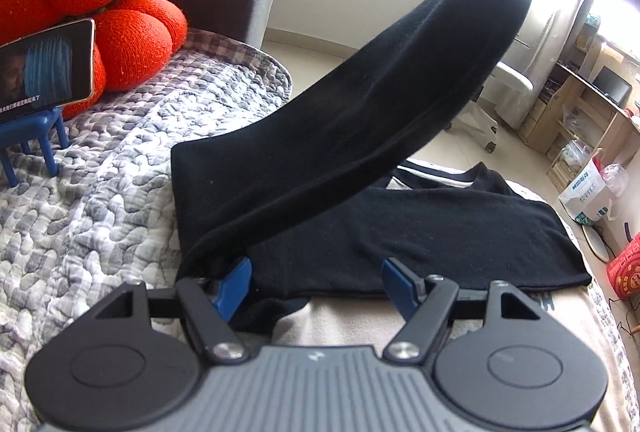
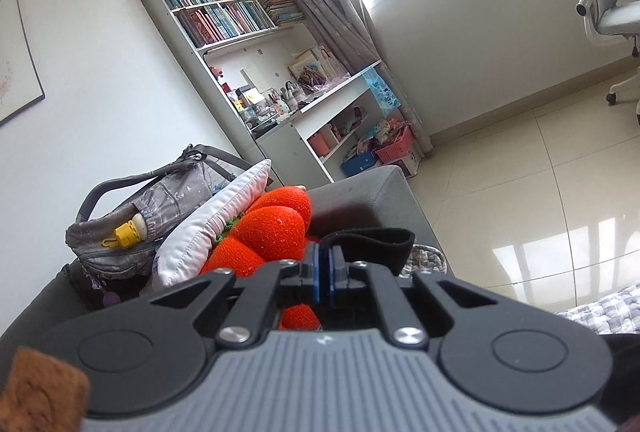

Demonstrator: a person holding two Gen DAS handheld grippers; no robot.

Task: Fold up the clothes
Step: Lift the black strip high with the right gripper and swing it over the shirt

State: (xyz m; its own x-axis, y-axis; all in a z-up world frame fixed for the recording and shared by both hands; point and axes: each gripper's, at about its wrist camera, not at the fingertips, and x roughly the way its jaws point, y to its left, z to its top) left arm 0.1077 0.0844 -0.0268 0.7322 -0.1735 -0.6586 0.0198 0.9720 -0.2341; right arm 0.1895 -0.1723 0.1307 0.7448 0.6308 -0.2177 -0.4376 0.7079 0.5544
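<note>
On the quilted bed cover, the black garment lies spread flat directly ahead of the left gripper. Left jaws: spread wide apart, gripping nothing; the left blue pad touches the garment's near edge. One band of the garment rises diagonally from that edge toward the upper right. The right gripper is raised above the sofa, jaws closed together, clamping a black fabric edge that loops to the right of the pads.
</note>
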